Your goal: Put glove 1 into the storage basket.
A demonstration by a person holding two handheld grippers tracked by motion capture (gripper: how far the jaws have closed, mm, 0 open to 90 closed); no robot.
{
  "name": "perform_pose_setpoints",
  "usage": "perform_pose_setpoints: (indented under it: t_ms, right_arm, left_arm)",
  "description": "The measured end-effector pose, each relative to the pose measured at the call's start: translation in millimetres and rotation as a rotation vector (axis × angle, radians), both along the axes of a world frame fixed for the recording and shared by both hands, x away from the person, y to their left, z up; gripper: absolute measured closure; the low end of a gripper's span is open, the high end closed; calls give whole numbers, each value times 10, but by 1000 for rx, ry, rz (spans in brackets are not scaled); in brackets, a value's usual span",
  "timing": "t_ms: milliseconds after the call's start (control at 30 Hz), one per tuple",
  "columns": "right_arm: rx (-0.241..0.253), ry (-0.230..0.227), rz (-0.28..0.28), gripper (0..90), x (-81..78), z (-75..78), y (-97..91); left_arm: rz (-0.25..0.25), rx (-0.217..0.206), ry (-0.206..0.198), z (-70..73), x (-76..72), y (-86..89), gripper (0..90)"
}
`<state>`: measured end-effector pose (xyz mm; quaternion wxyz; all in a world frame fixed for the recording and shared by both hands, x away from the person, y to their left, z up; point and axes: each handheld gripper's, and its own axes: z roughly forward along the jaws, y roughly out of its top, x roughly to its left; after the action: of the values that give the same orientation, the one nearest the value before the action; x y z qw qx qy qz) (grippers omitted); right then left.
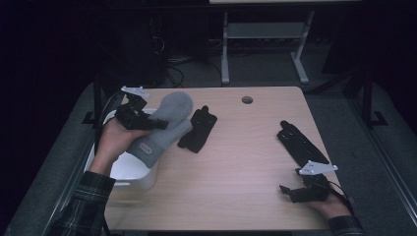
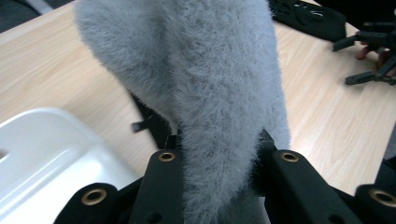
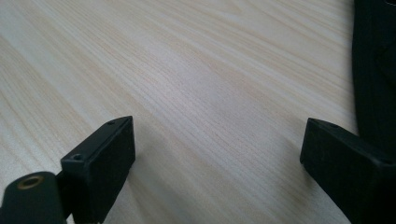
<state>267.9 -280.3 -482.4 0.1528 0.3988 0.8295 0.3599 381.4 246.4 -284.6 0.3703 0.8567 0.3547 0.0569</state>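
Now the left tool [image 1: 147,123] clenches a grey mitten [image 1: 164,125] above the table [image 1: 236,162]; the right tool [image 1: 290,192] rests released.

From above I see my left gripper [image 1: 156,124] clamped on a fluffy grey mitten [image 1: 164,125], lifted over the white bin [image 1: 129,173] at the table's [image 1: 236,162] left edge. A black glove [image 1: 198,129] lies just beside it — another black glove [image 1: 300,142] lies far right, near my right gripper [image 1: 289,192], jaws apart.
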Motion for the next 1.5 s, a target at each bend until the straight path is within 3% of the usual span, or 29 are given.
perform_pose_setpoints:
  t_ms: [433, 733, 1133, 1233, 1333, 1500]
  right_arm:
    - [0, 0, -2, 100, 1, 0, 0]
    - [-1, 0, -6, 100, 2, 0, 2]
    - [0, 0, -6, 100, 2, 0, 2]
    - [0, 0, -5, 100, 2, -1, 2]
    - [0, 0, -6, 100, 1, 0, 2]
    - [0, 0, -5, 100, 2, -1, 2]
  left_arm:
    - [132, -4, 16, -91, -97, 661, 728]
    - [197, -23, 90, -492, -46, 941, 728]
    - [234, 5, 188, -1000, 162, 1028, 723]
    - [229, 44, 209, -1094, 217, 1031, 718]
    - [228, 77, 214, -1167, 262, 1028, 706]
    - [236, 94, 206, -1251, 297, 1034, 653]
